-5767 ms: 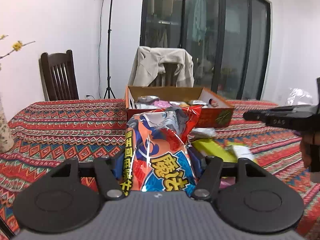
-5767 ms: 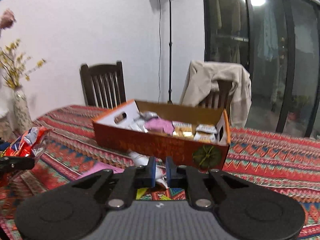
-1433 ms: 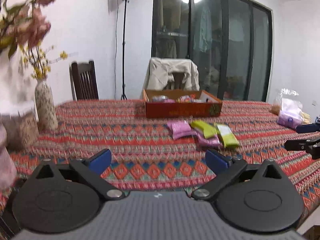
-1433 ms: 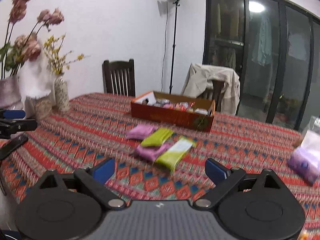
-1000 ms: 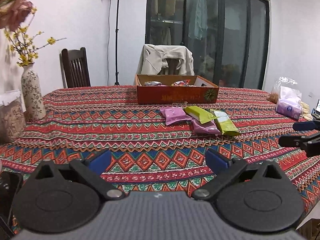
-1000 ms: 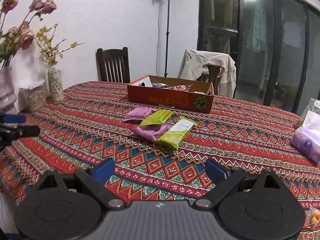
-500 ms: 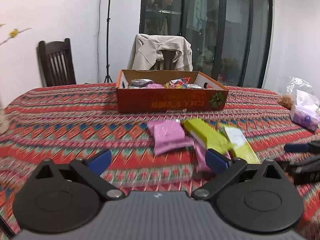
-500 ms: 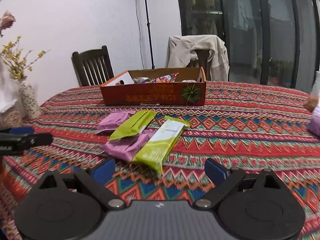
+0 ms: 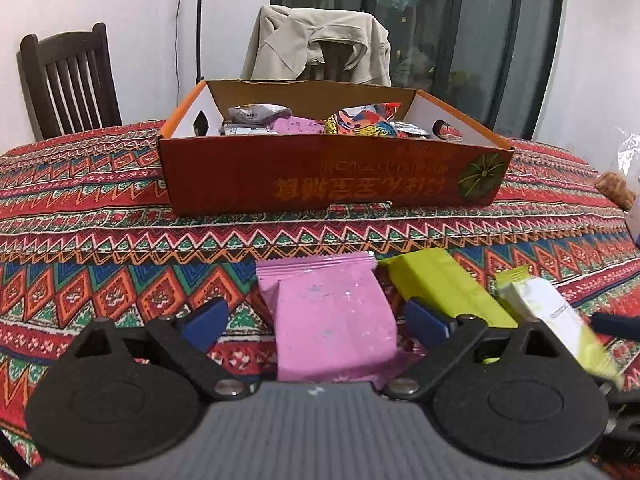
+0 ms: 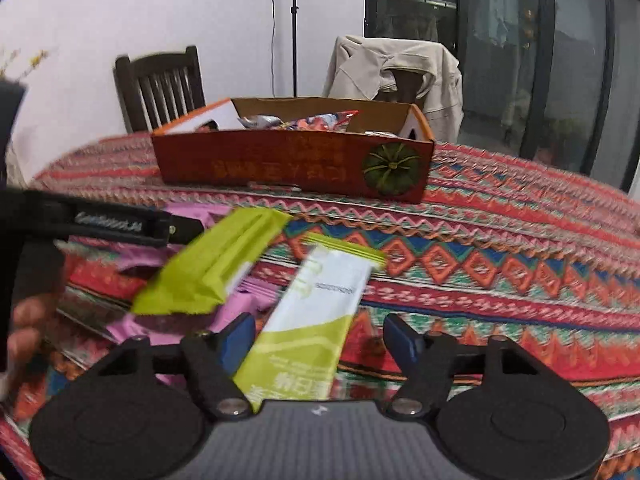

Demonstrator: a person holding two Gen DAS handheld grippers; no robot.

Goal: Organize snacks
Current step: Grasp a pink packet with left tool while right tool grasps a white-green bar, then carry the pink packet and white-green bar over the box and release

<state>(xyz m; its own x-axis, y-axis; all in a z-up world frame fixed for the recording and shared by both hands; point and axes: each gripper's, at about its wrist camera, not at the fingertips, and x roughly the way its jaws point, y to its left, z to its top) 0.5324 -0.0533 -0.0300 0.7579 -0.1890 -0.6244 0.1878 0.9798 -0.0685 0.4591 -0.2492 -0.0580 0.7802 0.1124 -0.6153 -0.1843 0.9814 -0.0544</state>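
Note:
A pink snack packet [image 9: 332,320] lies on the tablecloth between the fingers of my left gripper [image 9: 316,322]. Its jaws are closing, still with gaps to the packet. A white-and-green packet [image 10: 316,308] lies between the fingers of my right gripper [image 10: 319,338]. Those jaws are closing too, with a gap on the right side. A green packet [image 10: 216,268] rests on another pink packet [image 10: 240,308] between the two. Beyond stands the orange cardboard box [image 9: 332,184] holding several snacks.
The table carries a red patterned cloth [image 9: 100,240]. A dark wooden chair [image 9: 68,80] and a chair draped with a beige jacket [image 9: 320,44] stand behind the box. A plastic bag [image 9: 628,152] lies at the far right. A hand [image 10: 28,328] holds the left gripper.
Both grippers came forward and down over the loose packets. The right jaws have narrowed around the white-and-green packet. The red-and-blue bag held earlier now lies in the box.

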